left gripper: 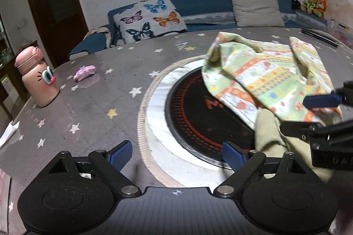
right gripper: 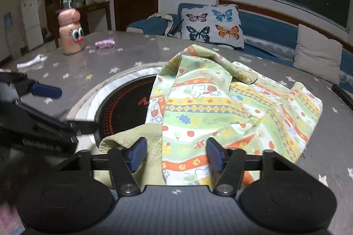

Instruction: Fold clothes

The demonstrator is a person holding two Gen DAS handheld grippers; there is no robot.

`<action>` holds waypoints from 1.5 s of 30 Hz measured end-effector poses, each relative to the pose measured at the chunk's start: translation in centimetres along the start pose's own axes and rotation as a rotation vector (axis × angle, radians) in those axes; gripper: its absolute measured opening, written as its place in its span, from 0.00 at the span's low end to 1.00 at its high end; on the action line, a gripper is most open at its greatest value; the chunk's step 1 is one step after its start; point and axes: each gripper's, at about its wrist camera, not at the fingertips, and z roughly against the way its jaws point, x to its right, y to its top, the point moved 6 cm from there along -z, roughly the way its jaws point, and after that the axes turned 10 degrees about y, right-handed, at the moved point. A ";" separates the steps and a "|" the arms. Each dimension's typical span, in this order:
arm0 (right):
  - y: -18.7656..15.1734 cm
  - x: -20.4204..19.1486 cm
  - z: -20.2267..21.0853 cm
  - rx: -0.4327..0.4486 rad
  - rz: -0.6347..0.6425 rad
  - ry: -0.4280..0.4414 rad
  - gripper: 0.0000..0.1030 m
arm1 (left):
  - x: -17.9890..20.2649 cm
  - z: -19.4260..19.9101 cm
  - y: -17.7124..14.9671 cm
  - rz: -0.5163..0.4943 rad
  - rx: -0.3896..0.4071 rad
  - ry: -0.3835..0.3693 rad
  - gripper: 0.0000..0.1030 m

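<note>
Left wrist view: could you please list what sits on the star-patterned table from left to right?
Pink cartoon-eyed bottle → small crumpled pink-purple cloth → round black cooktop with orange markings → crumpled green, yellow and orange patterned garment.

My left gripper (left gripper: 177, 154) is matte black: two round housings at five and seven o'clock, angular linkage arms, silver pivot screws, blue finger pads (left gripper: 121, 154), and a crosshair mark on its ribbed deck. My right gripper (right gripper: 175, 153) is built identically.
</note>
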 end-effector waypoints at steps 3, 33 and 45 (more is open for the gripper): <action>-0.3 -0.1 -0.7 -0.022 0.009 -0.005 0.30 | -0.5 -0.6 0.7 0.014 0.000 0.009 0.80; 2.6 0.6 -3.9 -0.003 0.098 -0.035 0.02 | 4.0 -10.8 8.7 -0.122 -0.010 -0.039 0.59; 2.5 7.2 6.0 0.182 -0.050 -0.204 0.01 | 4.8 -12.0 8.8 -0.105 0.016 -0.123 0.07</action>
